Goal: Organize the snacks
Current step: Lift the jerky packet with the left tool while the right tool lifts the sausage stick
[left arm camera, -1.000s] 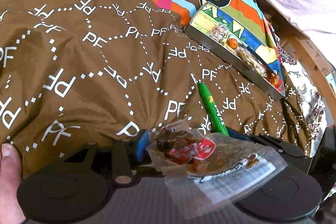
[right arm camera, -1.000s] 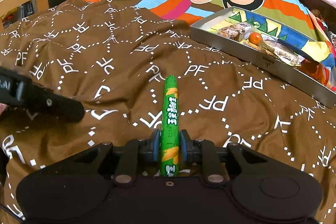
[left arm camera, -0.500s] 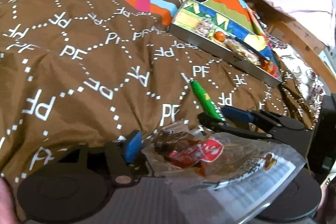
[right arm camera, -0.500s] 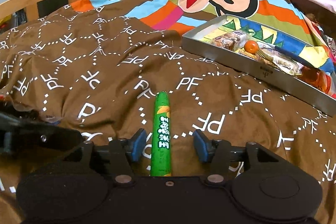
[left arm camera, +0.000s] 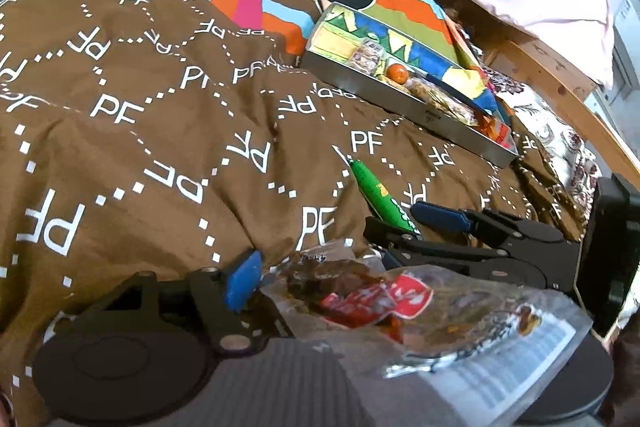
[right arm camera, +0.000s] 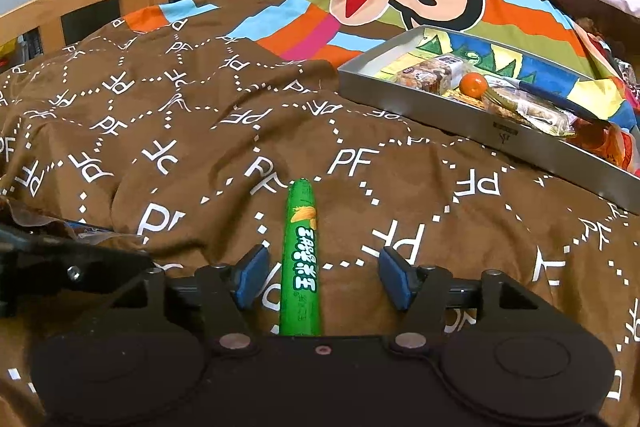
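A: Left item?
B: Left gripper (left arm camera: 316, 279), jaws opening; clear plastic snack packet with red label (left arm camera: 372, 299) lies loose across them, no longer pinched as a second ago.
A: Centre?
B: Green sausage-shaped snack stick (right arm camera: 301, 259), flat on the brown printed quilt (right arm camera: 160, 131); right gripper (right arm camera: 324, 279) opening, pads clear of it where they clamped before.
A: Right?
B: Grey metal tray (right arm camera: 496, 135), part-filled. Both snacks released short of it.

Brown quilt (right arm camera: 200, 147) with tray (right arm camera: 460, 115), green stick (right arm camera: 301, 259).
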{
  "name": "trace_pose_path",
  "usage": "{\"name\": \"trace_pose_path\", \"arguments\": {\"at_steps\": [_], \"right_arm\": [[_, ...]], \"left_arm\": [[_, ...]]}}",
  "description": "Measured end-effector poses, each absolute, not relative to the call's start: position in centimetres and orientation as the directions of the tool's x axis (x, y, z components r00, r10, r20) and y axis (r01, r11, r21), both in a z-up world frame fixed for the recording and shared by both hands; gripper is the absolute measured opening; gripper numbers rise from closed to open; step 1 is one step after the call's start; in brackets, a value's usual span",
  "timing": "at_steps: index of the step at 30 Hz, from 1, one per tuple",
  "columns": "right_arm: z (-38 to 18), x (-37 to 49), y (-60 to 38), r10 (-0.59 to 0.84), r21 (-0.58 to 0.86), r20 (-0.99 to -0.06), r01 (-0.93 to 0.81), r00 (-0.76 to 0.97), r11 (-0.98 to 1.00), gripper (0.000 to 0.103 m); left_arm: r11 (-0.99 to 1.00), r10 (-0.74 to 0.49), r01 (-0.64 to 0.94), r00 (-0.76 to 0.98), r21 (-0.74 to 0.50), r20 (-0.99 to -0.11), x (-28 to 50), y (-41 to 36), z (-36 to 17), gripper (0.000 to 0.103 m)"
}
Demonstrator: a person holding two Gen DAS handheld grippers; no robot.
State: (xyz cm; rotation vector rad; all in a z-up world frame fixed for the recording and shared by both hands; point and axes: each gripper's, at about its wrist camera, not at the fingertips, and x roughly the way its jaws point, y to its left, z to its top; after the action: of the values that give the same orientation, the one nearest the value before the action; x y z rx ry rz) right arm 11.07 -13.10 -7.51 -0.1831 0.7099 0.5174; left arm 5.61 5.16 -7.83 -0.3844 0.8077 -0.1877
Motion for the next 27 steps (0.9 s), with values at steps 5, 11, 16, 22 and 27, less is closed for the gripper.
{"name": "trace_pose_path", "arguments": {"at_steps": [5,11,16,22,27], "right_arm": [[-7.3,10.8,-13.4,0.37,-0.01,-0.684,-0.515,0.629,0.857,0.071],[-7.1,10.8,-14.0,0.353,-0.005,-0.717,-0.511,0.601,0.859,0.078],[-7.1,10.8,-13.9,0.352,-0.008,-0.716,-0.511,0.603,0.86,0.078],[-7.0,10.5,-13.6,0.358,-0.022,-0.701,-0.521,0.616,0.853,0.075],[-6.7,9.7,-13.4,0.353,-0.056,-0.695,-0.537,0.626,0.842,0.065]], "left_arm": [[0.862,-0.373,0.006,0.684,-0.507,-0.627,4.6,6.8,-7.6,0.08],[0.871,-0.382,0.029,0.67,-0.491,-0.637,3.4,7.2,-6.9,0.084],[0.907,-0.337,0.045,0.677,-0.419,-0.655,3.3,6.0,-6.7,0.084],[0.941,-0.243,0.031,0.754,-0.337,-0.61,2.4,5.0,-6.2,0.08],[0.957,-0.181,0.022,0.825,-0.289,-0.535,1.1,4.7,-5.5,0.077]]}}
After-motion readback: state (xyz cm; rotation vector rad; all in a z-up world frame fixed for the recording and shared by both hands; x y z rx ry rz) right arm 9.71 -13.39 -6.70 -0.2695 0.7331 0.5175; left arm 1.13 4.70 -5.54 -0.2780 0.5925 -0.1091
